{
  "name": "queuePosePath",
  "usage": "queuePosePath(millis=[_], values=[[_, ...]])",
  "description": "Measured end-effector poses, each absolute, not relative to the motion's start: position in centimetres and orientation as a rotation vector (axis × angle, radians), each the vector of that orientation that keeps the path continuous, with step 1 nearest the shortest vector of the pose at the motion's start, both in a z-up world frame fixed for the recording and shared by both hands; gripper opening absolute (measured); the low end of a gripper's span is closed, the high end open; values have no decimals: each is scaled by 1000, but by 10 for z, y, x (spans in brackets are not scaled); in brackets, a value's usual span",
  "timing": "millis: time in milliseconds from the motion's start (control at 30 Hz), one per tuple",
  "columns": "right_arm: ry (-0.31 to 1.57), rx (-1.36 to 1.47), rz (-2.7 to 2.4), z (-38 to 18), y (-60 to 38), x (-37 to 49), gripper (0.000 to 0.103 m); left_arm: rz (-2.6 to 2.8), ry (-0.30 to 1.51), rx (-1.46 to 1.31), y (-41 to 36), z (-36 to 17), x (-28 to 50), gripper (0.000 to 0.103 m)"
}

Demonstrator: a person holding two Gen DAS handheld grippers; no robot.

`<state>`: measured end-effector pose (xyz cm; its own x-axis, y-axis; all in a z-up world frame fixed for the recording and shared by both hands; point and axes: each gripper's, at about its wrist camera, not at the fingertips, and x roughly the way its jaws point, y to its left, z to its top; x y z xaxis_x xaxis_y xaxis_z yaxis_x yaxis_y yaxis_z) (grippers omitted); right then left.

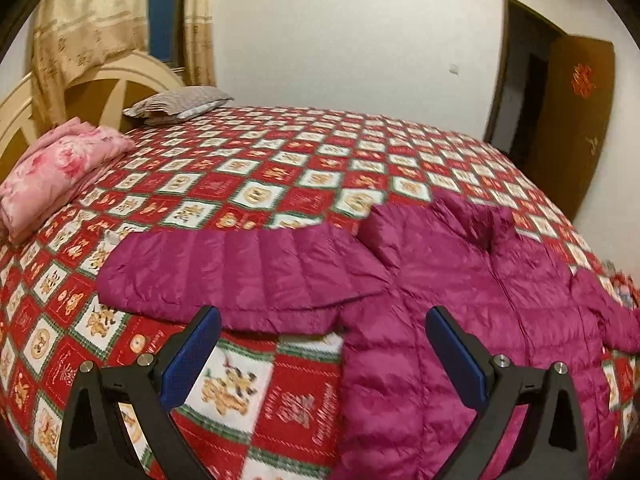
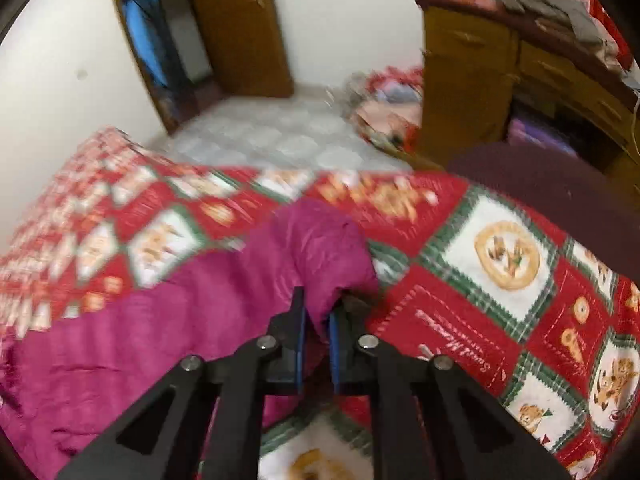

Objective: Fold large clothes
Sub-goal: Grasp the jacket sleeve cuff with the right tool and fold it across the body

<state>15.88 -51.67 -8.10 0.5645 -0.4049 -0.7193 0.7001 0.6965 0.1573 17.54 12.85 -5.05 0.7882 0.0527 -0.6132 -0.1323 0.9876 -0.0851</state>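
Note:
A magenta quilted puffer jacket lies spread on the bed, one sleeve stretched out to the left. My left gripper is open and empty, hovering just in front of that sleeve's lower edge. In the right wrist view my right gripper is shut on the cuff end of the jacket's other sleeve, which bunches up between the blue pads. The jacket body trails to the left.
The bed has a red, white and green checked quilt. A folded pink blanket and a grey pillow lie near the headboard. A wooden dresser and an open door stand beyond the bed's edge.

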Motion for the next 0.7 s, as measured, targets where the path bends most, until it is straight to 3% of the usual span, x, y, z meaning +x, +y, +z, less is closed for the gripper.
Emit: queuePosePath(millis=[200,333,700], values=[[573,207,-385,-1,-402,163,13,193,649,-209,173,-54,188,102],[547,150,-168,16,-311,176,13,275,645,-223,200,-63,192,102],[691,26,266,-64,-100,216,13,402,644,-304,265,-90,196,102]])
